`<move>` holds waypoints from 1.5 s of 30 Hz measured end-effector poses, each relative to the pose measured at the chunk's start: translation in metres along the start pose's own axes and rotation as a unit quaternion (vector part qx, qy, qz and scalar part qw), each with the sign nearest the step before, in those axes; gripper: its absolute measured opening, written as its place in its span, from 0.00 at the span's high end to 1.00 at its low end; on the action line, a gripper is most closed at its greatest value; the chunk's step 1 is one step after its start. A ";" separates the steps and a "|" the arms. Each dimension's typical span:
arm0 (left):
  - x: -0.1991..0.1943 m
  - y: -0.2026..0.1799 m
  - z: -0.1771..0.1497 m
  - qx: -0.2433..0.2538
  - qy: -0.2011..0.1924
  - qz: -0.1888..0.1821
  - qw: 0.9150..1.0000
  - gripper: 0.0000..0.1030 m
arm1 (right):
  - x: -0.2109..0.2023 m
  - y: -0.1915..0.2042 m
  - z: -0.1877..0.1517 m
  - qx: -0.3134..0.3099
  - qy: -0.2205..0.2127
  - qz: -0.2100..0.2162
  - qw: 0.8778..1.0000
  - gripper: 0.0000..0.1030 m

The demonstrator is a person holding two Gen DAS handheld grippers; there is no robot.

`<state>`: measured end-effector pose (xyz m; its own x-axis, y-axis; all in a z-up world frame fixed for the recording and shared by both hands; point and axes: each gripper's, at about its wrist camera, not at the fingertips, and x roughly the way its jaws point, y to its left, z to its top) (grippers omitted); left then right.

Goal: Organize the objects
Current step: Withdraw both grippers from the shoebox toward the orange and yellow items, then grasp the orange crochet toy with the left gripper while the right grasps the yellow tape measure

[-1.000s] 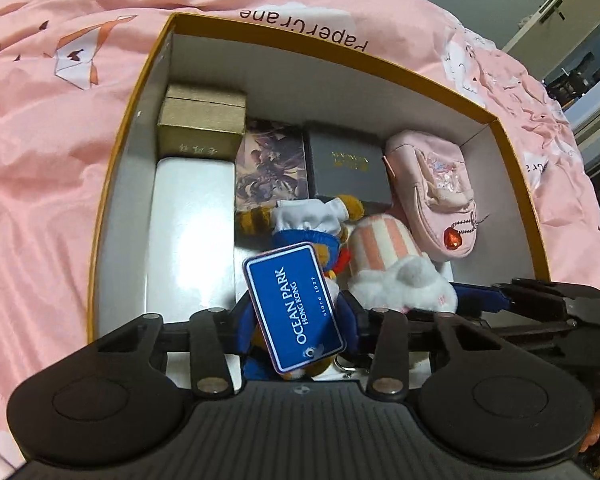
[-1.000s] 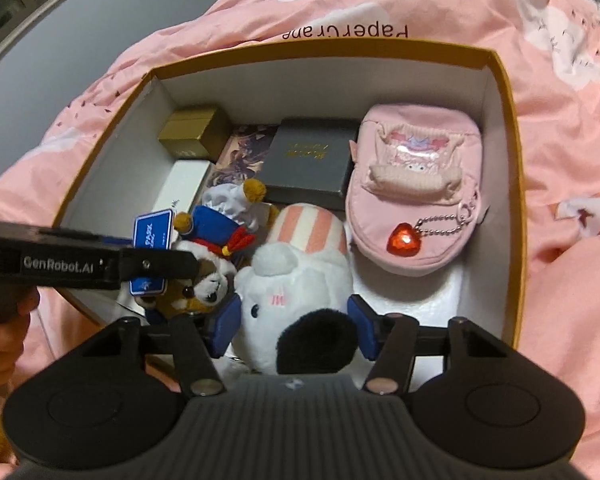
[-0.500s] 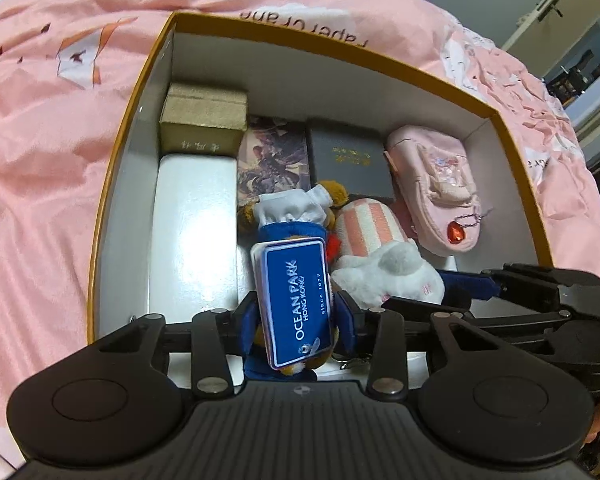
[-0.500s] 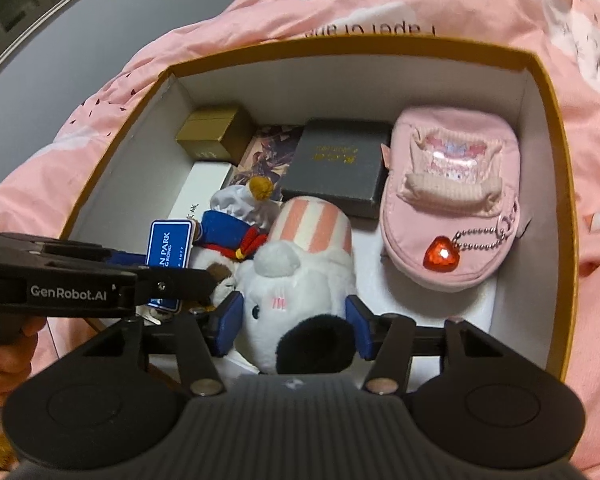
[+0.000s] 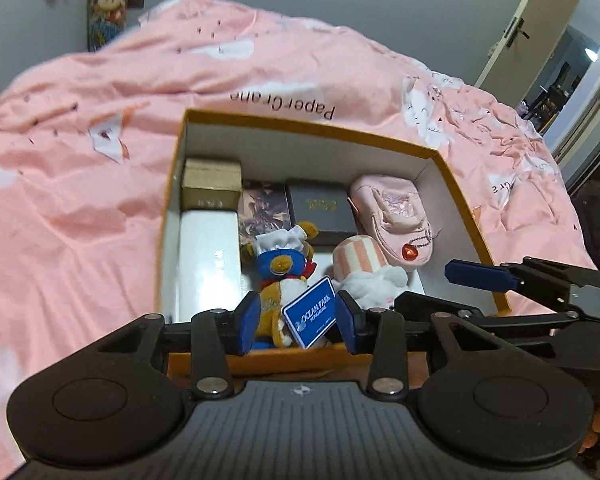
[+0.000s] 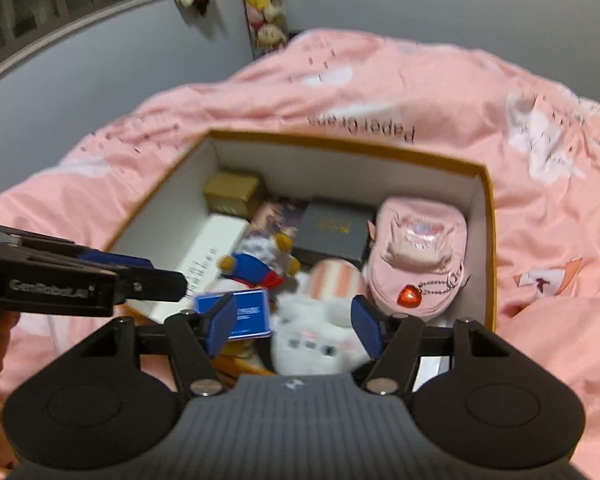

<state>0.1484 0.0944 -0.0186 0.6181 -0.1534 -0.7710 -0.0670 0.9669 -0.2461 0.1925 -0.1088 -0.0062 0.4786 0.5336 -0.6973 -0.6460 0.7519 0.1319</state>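
Observation:
An orange-rimmed cardboard box (image 5: 320, 128) (image 6: 488, 216) sits on the pink bed. A bear plush in a blue sailor suit (image 5: 282, 268) (image 6: 256, 268) with a blue Ocean Park tag (image 5: 310, 318) lies at the box's front. A white plush with a striped hat (image 5: 366, 272) (image 6: 320, 328) lies beside it. My left gripper (image 5: 296, 322) is open above the front edge, fingers either side of the bear's tag, not gripping. My right gripper (image 6: 292, 326) is open above the white plush.
In the box are a gold box (image 5: 211, 184), a white box (image 5: 208, 260), a picture card (image 5: 264, 210), a dark grey box (image 5: 322, 210) and a pink pouch with a red heart charm (image 5: 396, 220). A pink duvet (image 5: 80, 200) surrounds the box. A door (image 5: 540, 28) stands at the right.
Both grippers opened, let go of the two plush toys and pulled back up and away from the box. The bear and the white plush now rest in the box.

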 end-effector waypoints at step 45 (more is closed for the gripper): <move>0.034 0.047 -0.128 -0.027 0.186 -0.002 0.982 0.56 | 0.024 0.072 -0.118 0.034 0.206 0.078 0.975 0.49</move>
<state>0.0659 0.1085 -0.1311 0.2904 -0.2298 -0.9289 -0.1130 0.9557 -0.2718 0.0872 -0.0882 -0.0966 0.0891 0.4521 -0.8875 -0.6446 0.7055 0.2947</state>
